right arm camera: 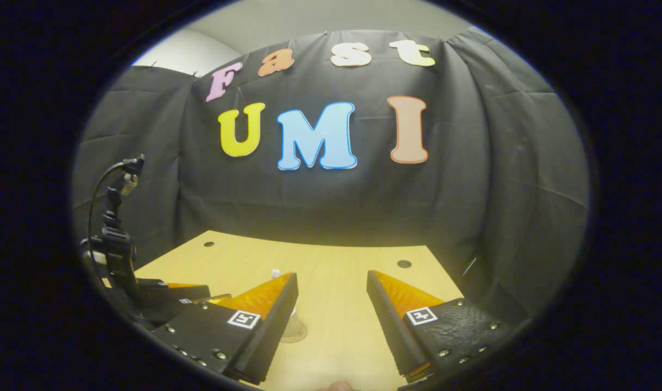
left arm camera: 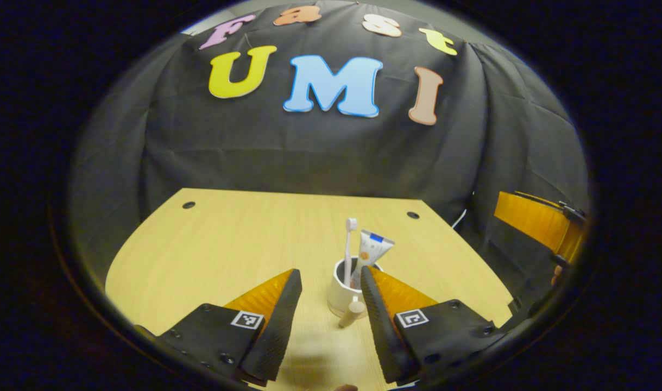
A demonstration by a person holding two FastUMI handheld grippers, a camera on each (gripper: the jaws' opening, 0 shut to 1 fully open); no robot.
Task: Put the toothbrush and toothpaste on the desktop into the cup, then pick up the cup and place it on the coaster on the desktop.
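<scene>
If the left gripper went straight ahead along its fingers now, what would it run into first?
Probably the white cup, which stands between the open fingers of the left gripper, slightly towards its right finger, with the toothbrush and toothpaste tube upright inside. Depth is unclear; that finger may already be touching it.

Both views look forward and slightly down over the pale wooden surface toward the draped booth wall. The left gripper view sits close behind a white cup; the right gripper view rides higher.
</scene>
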